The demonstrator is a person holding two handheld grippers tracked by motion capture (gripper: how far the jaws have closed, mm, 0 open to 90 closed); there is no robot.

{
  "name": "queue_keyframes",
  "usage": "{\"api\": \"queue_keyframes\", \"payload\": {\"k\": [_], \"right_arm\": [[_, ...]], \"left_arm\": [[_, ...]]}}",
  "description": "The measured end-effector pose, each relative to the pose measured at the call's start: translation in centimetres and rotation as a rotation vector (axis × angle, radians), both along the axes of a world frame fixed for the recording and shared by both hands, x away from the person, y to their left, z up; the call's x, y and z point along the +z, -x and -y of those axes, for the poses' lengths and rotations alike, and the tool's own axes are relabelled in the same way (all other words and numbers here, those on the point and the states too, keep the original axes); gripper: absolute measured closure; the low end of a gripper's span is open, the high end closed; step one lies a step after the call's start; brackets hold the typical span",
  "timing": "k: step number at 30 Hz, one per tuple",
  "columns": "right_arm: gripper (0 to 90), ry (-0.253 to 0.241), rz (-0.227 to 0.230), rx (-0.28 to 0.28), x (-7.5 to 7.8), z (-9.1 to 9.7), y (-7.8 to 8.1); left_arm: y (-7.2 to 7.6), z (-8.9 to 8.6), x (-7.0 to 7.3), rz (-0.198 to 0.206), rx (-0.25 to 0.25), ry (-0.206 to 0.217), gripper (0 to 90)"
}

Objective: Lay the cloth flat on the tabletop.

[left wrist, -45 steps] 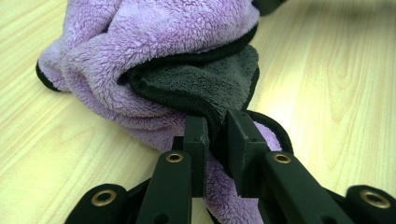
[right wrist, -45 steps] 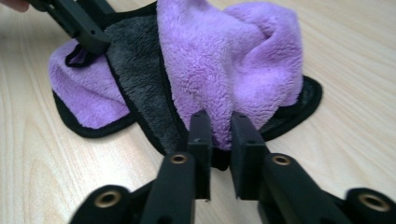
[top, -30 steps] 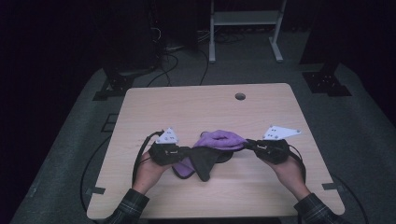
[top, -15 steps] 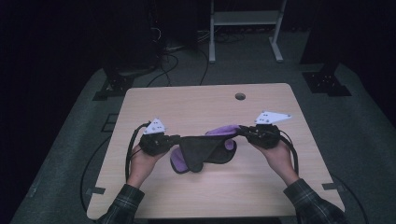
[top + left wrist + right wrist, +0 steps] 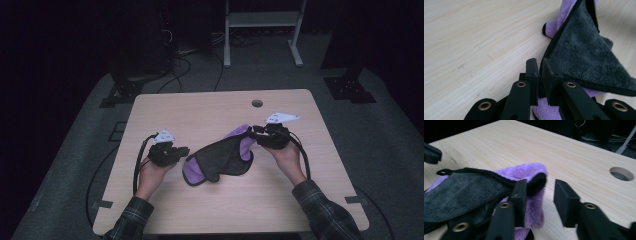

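Note:
A purple and dark grey cloth [image 5: 220, 157] with black edging lies stretched across the middle of the wooden table [image 5: 200, 110]. My left gripper [image 5: 181, 150] is shut on its left edge; in the left gripper view the jaws [image 5: 539, 62] pinch the black hem, and the grey side of the cloth [image 5: 584, 57] fans out to the right. My right gripper [image 5: 255, 131] is at the cloth's far right corner. Its jaws [image 5: 541, 185] have just been opening. The folded purple corner [image 5: 534, 173] leans on one finger, with a gap to the other.
A round cable hole [image 5: 257, 103] sits in the table's far edge, also seen as the hole [image 5: 621, 173] in the right gripper view. A white metal stand [image 5: 260, 30] and floor cables lie beyond the table. Bare wood surrounds the cloth.
Both hands moved apart and toward the far side, pulling the bunched cloth out long between them. The right jaws have opened off the corner. The left stays pinched on the hem.

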State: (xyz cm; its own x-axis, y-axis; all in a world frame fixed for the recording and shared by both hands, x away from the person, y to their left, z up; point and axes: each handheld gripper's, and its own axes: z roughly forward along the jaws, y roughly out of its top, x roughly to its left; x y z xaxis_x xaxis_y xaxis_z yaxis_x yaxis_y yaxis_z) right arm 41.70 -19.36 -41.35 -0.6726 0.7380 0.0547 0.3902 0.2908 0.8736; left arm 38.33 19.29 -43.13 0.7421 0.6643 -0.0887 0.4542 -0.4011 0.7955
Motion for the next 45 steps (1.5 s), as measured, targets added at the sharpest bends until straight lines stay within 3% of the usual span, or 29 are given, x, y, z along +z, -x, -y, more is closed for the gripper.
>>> {"api": "queue_keyframes", "payload": {"k": [4,9,14,21,29,38,45], "right_arm": [[57.9,-0.018,0.001,0.011,0.4,0.9,1.3],[57.4,-0.006,-0.030,0.059,-0.5,1.1,3.4],[57.5,0.033,-0.064,0.103,-1.9,0.1,4.7],[57.6,0.088,-0.122,0.142,-4.1,-2.4,4.3],[58.7,0.164,-0.089,0.111,-5.3,-4.5,3.8],[81.0,0.169,-0.092,0.100,-5.5,-4.3,3.6],[85.3,0.172,-0.073,0.079,-4.6,-3.1,3.6]], "left_arm": [[0.2,0.6,-0.4,0.004,-0.006,-0.021,65.3],[0.1,1.2,-0.7,0.006,0.005,-0.035,44.4],[-0.1,1.3,-1.0,0.003,0.008,-0.049,34.2],[-0.1,1.6,-1.2,0.004,0.005,-0.047,30.7],[-0.1,1.9,-1.3,0.008,-0.005,-0.052,30.1],[-0.1,2.0,-1.4,0.004,-0.010,-0.052,30.2],[-0.1,1.9,-1.3,0.011,-0.012,-0.051,30.2]]}}
